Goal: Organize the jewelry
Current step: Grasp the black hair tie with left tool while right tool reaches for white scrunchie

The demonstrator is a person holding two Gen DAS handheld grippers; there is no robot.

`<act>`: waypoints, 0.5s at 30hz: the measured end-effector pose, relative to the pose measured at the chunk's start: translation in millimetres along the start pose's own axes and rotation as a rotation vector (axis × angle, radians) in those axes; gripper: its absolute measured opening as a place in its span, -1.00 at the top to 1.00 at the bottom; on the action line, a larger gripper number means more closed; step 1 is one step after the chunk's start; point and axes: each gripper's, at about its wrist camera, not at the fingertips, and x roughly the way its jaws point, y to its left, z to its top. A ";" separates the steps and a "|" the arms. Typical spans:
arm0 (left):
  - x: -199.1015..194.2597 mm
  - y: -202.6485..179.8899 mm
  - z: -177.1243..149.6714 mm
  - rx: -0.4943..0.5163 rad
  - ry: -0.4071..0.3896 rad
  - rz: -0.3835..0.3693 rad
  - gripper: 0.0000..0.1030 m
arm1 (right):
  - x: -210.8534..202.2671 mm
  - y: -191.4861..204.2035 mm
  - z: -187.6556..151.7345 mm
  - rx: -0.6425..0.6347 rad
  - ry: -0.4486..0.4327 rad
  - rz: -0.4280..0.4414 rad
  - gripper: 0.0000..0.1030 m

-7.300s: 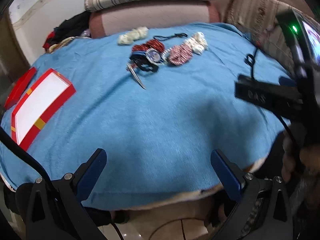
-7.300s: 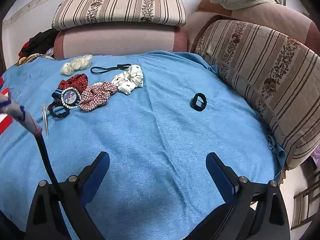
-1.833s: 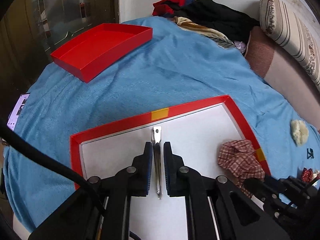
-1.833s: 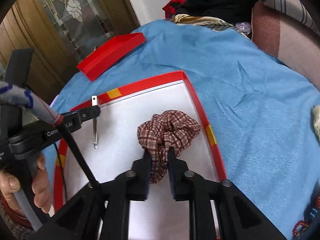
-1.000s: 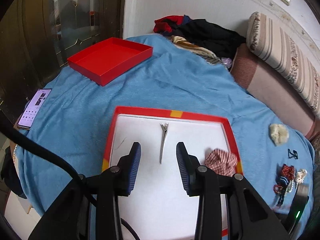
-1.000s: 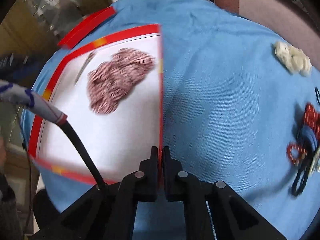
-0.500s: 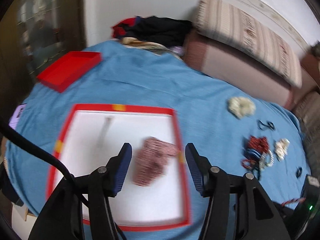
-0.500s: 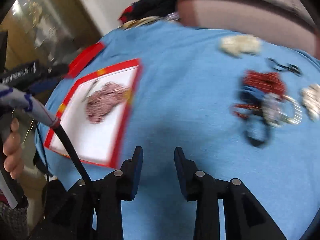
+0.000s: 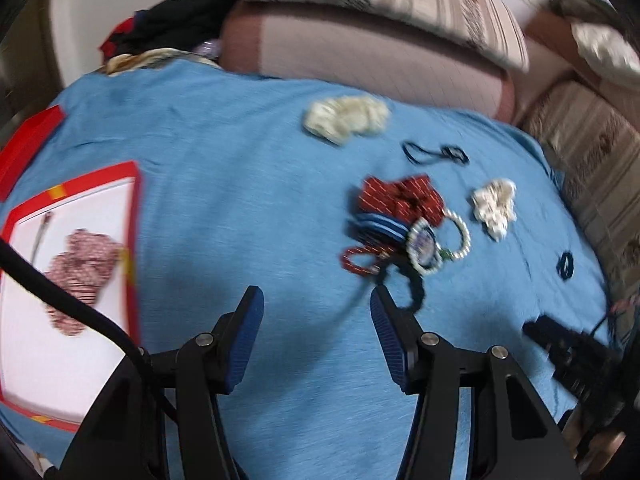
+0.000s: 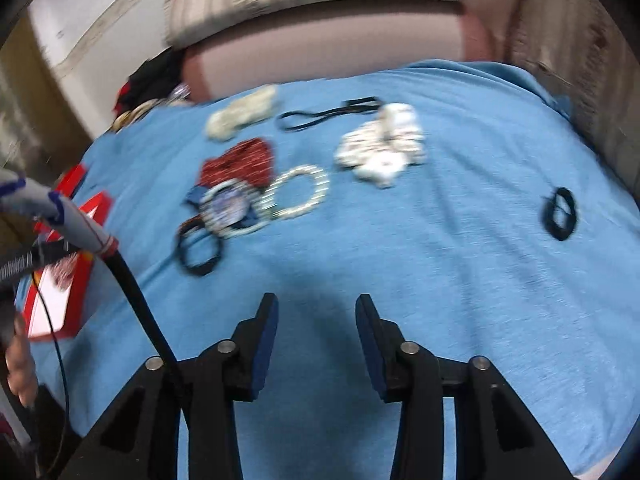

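Note:
A red-rimmed white tray (image 9: 134,216) lies at the left and holds a plaid scrunchie (image 9: 80,268) and a metal hair clip (image 9: 40,236). On the blue cloth lies a pile: a red scrunchie (image 9: 400,198), a pearl bracelet (image 10: 298,196), a beaded watch (image 10: 230,210), a black hair tie (image 10: 198,254). A white scrunchie (image 10: 384,146), a cream scrunchie (image 9: 344,118), a black cord (image 10: 328,114) and a small black tie (image 10: 560,208) lie apart. My left gripper (image 9: 316,304) and right gripper (image 10: 316,310) are both open and empty, above the cloth in front of the pile.
Striped sofa cushions (image 9: 380,0) back the blue cloth (image 9: 240,184). Dark clothes (image 9: 168,32) are piled at the back left. A red lid (image 9: 28,144) lies beyond the tray. The right gripper's body (image 9: 572,356) shows at the lower right of the left wrist view.
Both grippers have swung right, away from the tray toward the pile, and their jaws have opened wider. The plaid scrunchie and the clip stay in the tray.

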 end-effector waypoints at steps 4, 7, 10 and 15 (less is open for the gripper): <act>28.4 -19.2 -2.6 0.026 0.046 -0.021 -0.05 | 10.0 -16.1 13.9 0.041 -0.011 -0.006 0.06; 48.2 -24.4 -0.9 0.015 0.080 -0.043 -0.05 | 16.7 -17.0 25.3 0.030 -0.032 0.000 -0.08; 62.1 -24.2 3.0 -0.004 0.097 -0.070 -0.05 | 25.4 -21.4 42.1 0.037 -0.061 -0.014 -0.17; 74.8 -23.3 9.5 -0.039 0.106 -0.135 -0.05 | 42.2 -28.6 72.1 0.062 -0.092 -0.019 -0.39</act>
